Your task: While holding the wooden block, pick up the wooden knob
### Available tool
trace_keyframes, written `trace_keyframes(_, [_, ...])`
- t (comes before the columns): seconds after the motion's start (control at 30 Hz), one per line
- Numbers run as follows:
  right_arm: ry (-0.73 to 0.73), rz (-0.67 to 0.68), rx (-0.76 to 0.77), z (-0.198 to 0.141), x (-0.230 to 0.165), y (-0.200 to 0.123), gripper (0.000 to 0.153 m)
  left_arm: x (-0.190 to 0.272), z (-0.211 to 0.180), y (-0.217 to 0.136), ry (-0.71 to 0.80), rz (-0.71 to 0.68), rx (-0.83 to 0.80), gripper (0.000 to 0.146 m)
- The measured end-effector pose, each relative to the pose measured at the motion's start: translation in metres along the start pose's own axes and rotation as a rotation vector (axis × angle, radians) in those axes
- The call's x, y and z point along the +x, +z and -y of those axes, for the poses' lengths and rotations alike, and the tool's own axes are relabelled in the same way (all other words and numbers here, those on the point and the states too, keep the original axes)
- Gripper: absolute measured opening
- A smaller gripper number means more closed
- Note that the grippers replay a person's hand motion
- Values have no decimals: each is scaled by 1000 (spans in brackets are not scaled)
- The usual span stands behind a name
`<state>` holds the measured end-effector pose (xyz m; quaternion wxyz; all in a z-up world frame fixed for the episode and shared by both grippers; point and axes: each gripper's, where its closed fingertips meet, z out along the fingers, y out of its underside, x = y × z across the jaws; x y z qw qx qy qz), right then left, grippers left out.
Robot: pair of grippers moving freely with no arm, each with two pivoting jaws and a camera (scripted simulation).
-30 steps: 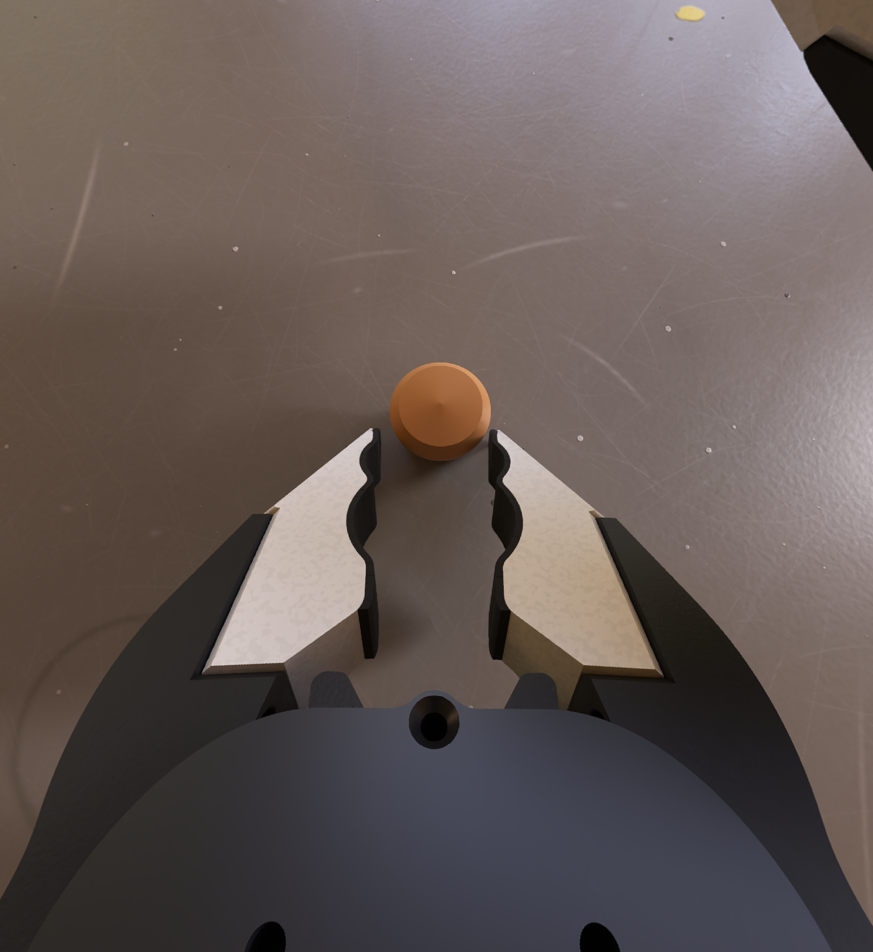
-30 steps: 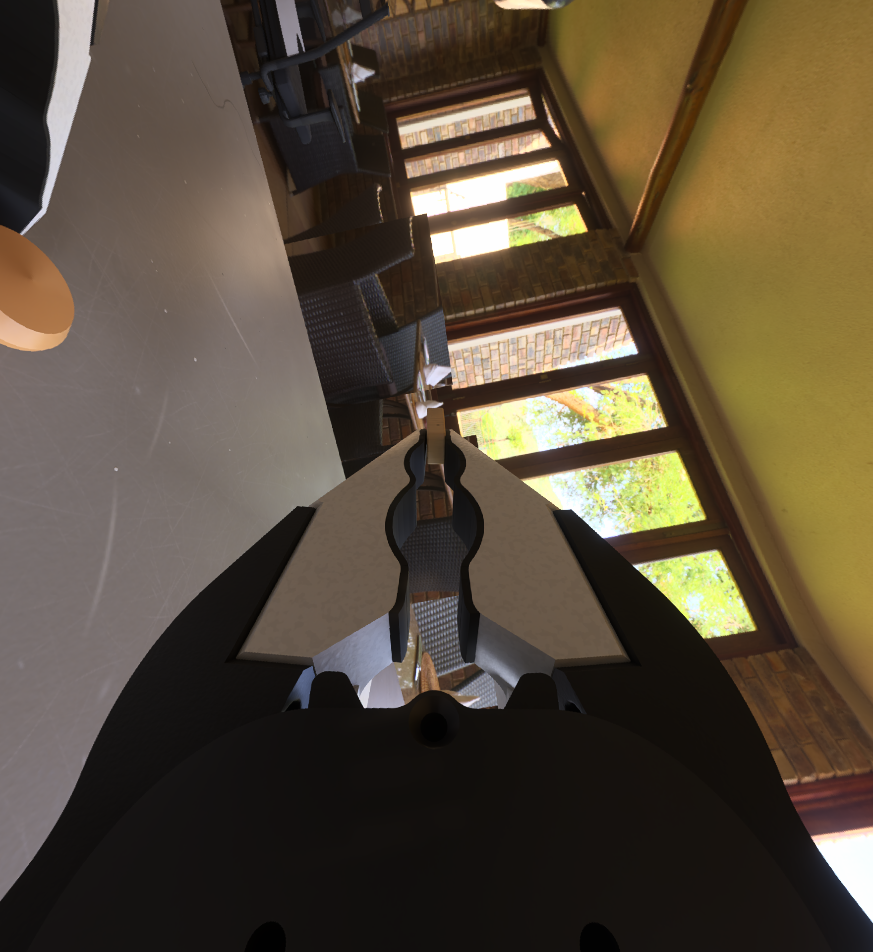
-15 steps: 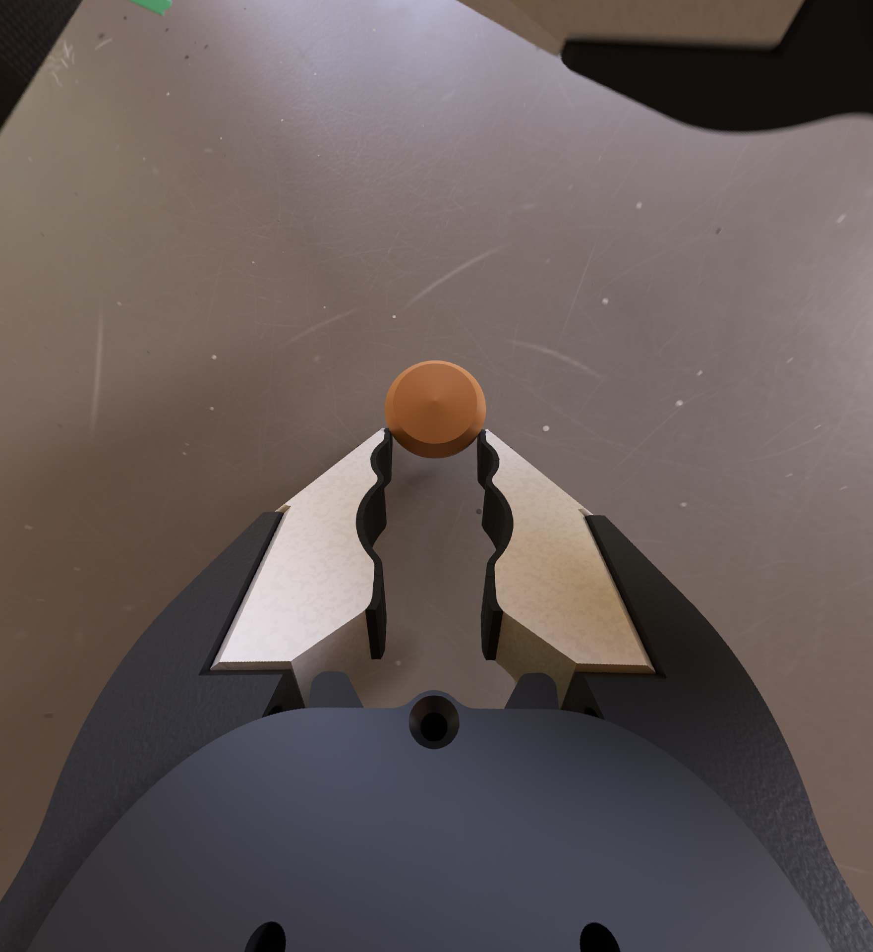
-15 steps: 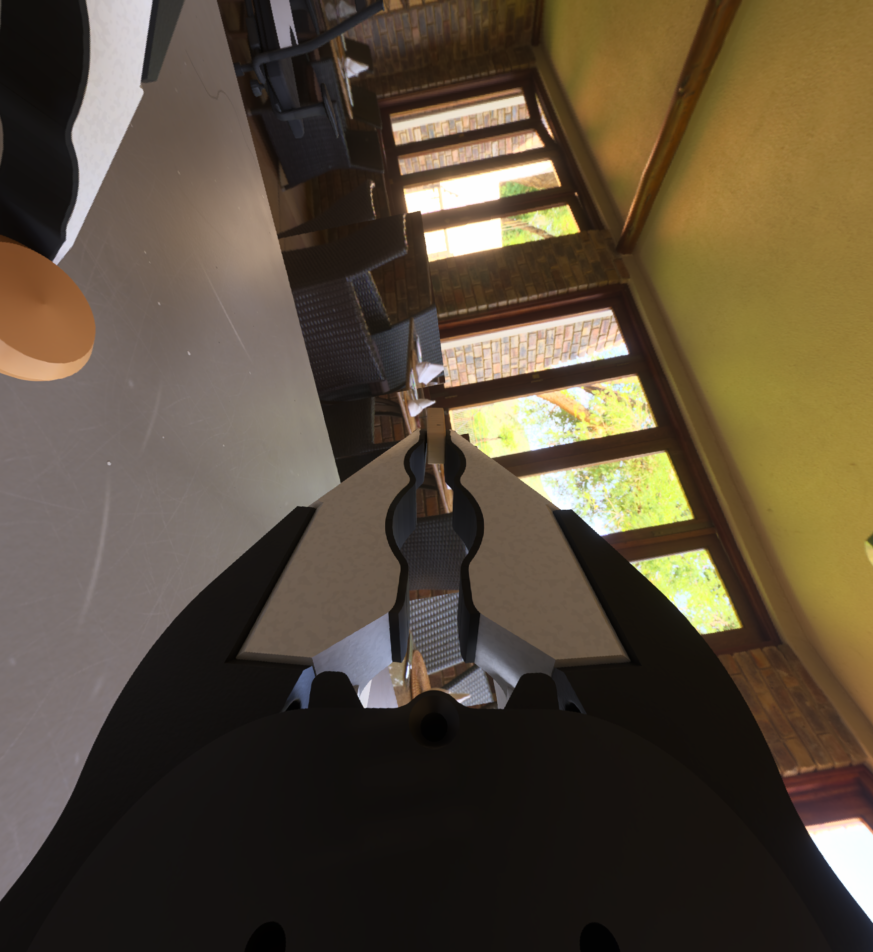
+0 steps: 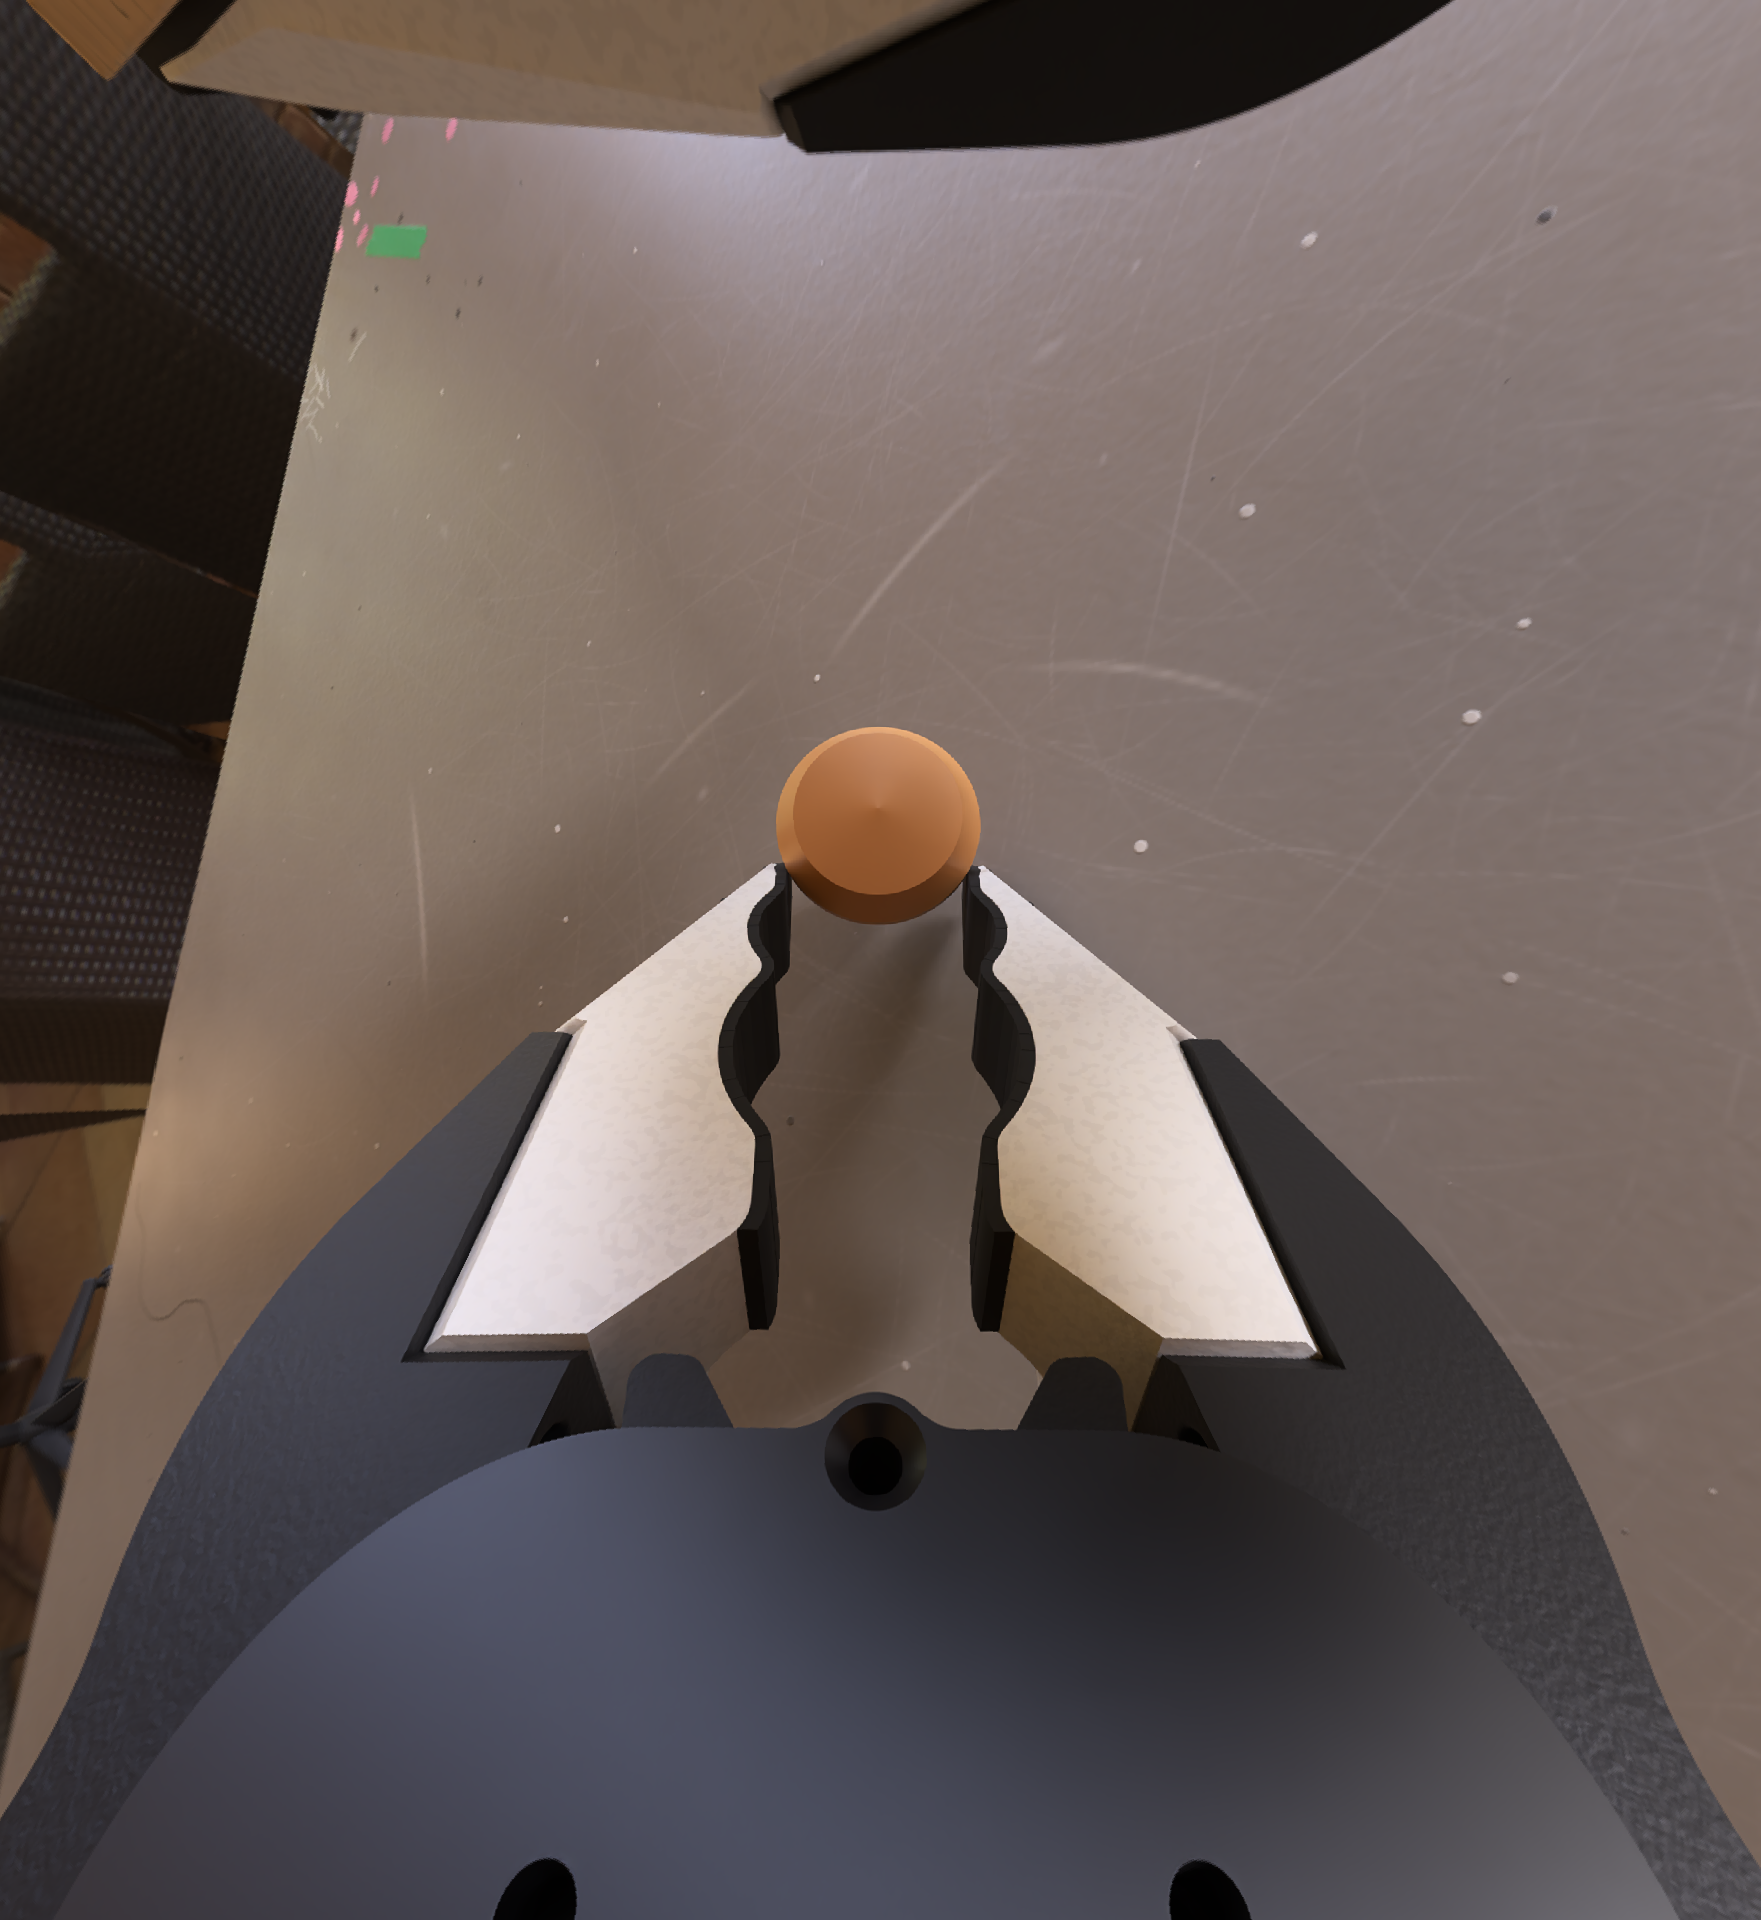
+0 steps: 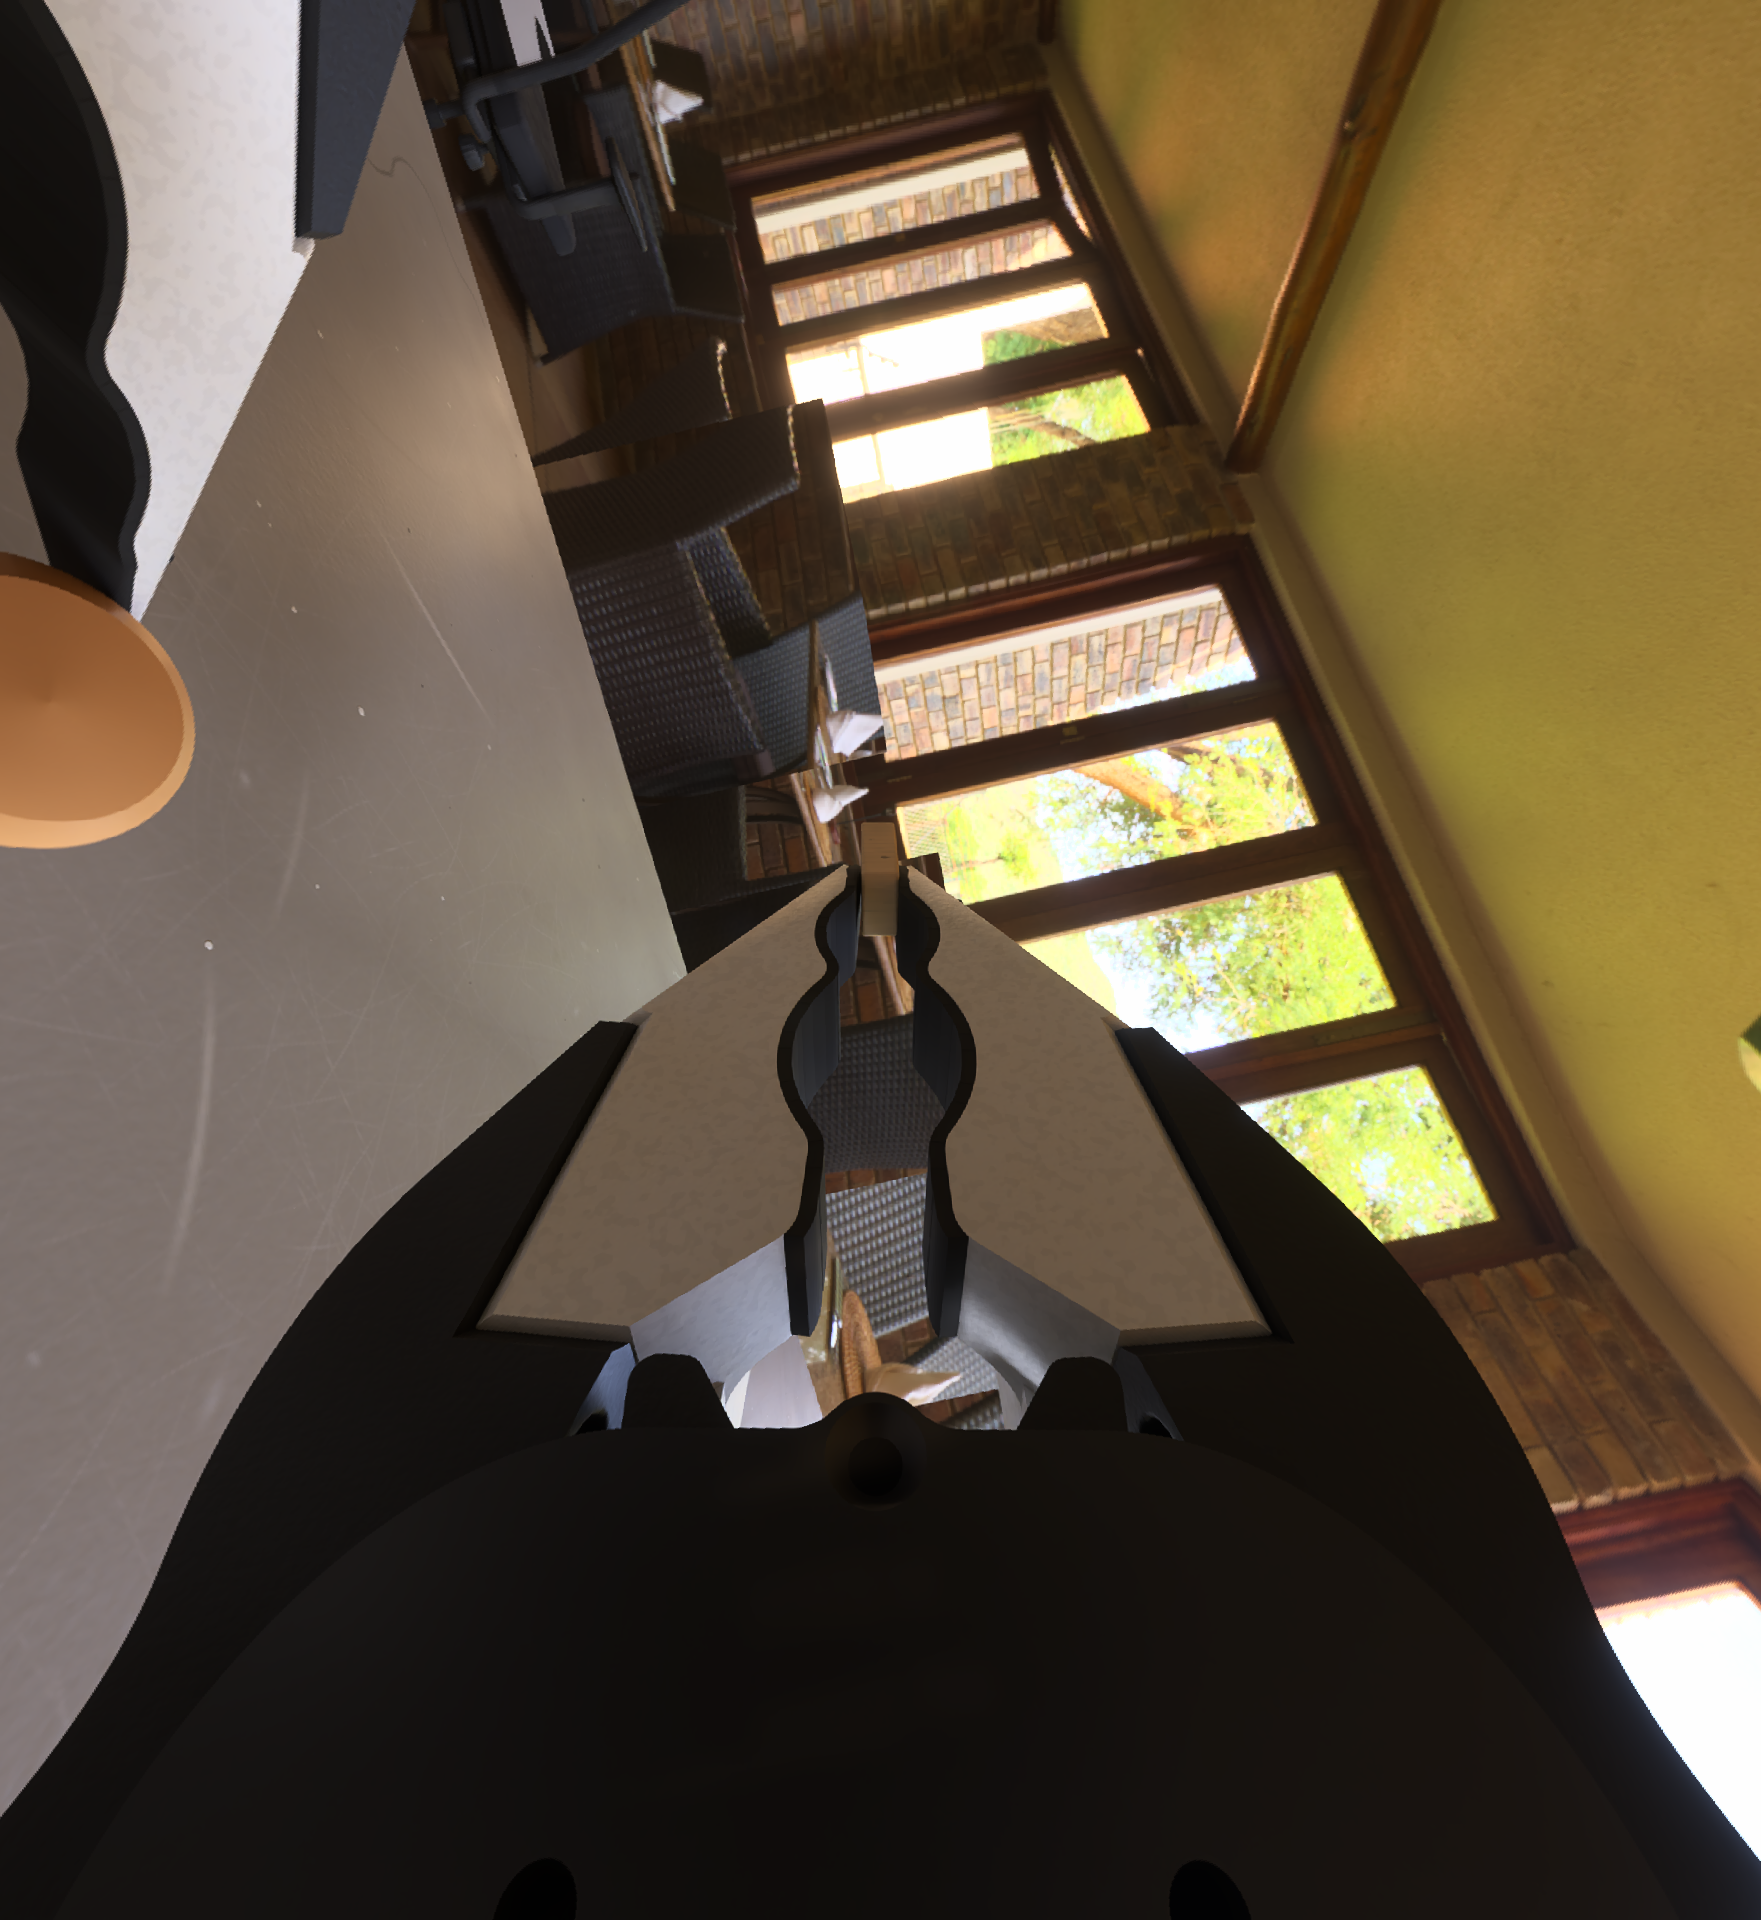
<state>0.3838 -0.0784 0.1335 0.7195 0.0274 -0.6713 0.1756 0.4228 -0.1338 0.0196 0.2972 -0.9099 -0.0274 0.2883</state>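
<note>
The round orange-brown wooden knob (image 5: 876,821) sits between the fingertips of my left gripper (image 5: 874,883), which is shut on it and holds it above the grey table (image 5: 1271,520). The knob also shows at the left edge of the right wrist view (image 6: 34,707), under one left finger (image 6: 76,312). My right gripper (image 6: 878,883) is shut on a small pale wooden block (image 6: 878,868) pinched at its tips, held off the table and pointing toward the windows. The right gripper also shows at the top of the left wrist view (image 5: 855,73).
The scratched table's left edge (image 5: 263,727) is in view, with dark wicker chairs (image 5: 55,831) beyond it. A small green mark (image 5: 396,241) lies near the far corner. In the right wrist view, wicker chairs (image 6: 668,665) and windows stand past the table (image 6: 232,1039).
My left fingers closed in onto the knob, then rose with it; the table dropped away and its edge came into view. The right gripper still holds the block, and the knob looks nearer in its view.
</note>
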Motion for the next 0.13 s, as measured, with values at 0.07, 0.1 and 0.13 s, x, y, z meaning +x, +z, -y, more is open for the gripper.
trace_keyframes(0.07, [11, 1, -1, -1, 0, 0, 5, -3, -2, 1, 16, 12, -18, 33])
trace_keyframes(0.1, [17, 1, 1, -2, 0, 1, 5, -5, -2, 1, 25, 24, -13, 33])
trace_keyframes(0.13, [24, 1, 5, -2, 0, 0, 5, -7, -1, 2, 35, 39, -2, 33])
